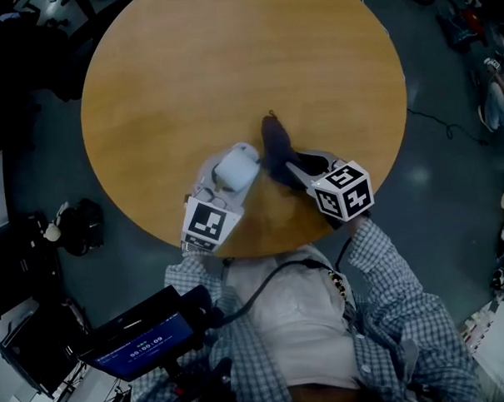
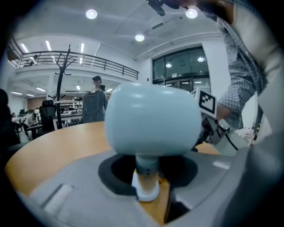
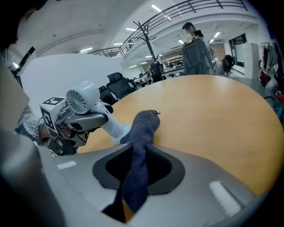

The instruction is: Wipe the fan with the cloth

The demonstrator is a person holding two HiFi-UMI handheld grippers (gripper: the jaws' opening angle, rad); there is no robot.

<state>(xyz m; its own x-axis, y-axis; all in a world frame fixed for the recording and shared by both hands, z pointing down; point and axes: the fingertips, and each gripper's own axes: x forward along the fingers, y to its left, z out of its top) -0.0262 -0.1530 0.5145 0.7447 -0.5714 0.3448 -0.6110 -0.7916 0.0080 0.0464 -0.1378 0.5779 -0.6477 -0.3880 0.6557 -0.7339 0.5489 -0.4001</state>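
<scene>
A small white fan (image 1: pixel 236 166) stands near the front edge of the round wooden table (image 1: pixel 188 65). My left gripper (image 1: pixel 224 187) is shut on the fan's stem (image 2: pixel 146 170), and the rounded fan head (image 2: pixel 151 119) fills the left gripper view above the jaws. Just right of the fan, my right gripper (image 1: pixel 299 166) is shut on a dark blue cloth (image 1: pixel 276 149). The cloth (image 3: pixel 138 146) runs up between the jaws, and its free end rests on the table beside the fan base (image 3: pixel 117 129). The fan (image 3: pixel 83 100) and my left gripper (image 3: pixel 77 119) show at that view's left.
The person's checked sleeves and white shirt (image 1: pixel 299 319) lie below the table edge. A dark screen device (image 1: pixel 141 338) sits at the lower left. Cables (image 1: pixel 449 129) lie on the floor at the right. A coat rack (image 2: pixel 64 75) stands beyond the table.
</scene>
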